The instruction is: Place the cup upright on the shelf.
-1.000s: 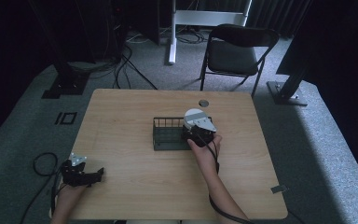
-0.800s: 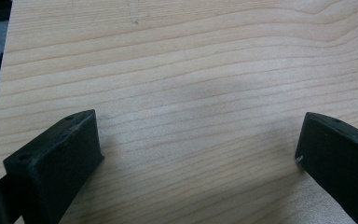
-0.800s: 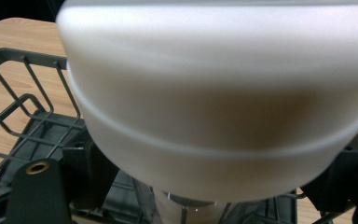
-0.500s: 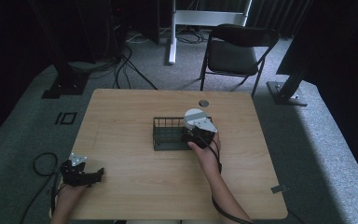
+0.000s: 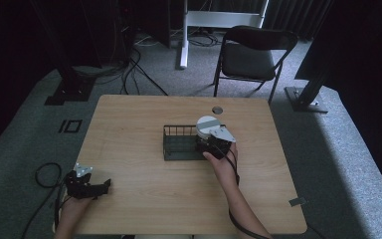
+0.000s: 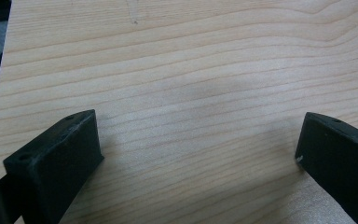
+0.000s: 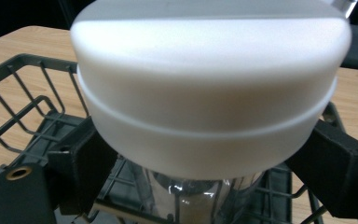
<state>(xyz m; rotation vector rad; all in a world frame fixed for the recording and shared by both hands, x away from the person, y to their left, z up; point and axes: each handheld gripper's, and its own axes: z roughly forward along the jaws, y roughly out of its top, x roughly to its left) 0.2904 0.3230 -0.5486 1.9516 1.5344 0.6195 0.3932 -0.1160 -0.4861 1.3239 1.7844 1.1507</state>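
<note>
A clear jar with a wide white lid [image 5: 208, 124] stands at the right end of a dark wire basket [image 5: 166, 143] in the middle of the wooden table [image 5: 144, 204]. My right gripper [image 5: 213, 145] reaches in from the near side, and its jaws press on both sides of the jar just under the lid. In the right gripper view the white lid [image 7: 205, 70] looms close, with the glass body below it and the basket wires [image 7: 32, 93] around it. My left gripper [image 5: 103, 187] rests open near the table's front left edge. Bare wood lies between its jaws [image 6: 198, 140].
A small round grommet [image 5: 217, 109] sits in the tabletop behind the basket. A black folding chair [image 5: 253, 55] stands beyond the far edge. A cable [image 5: 44, 174] loops on the carpet off the table's left side.
</note>
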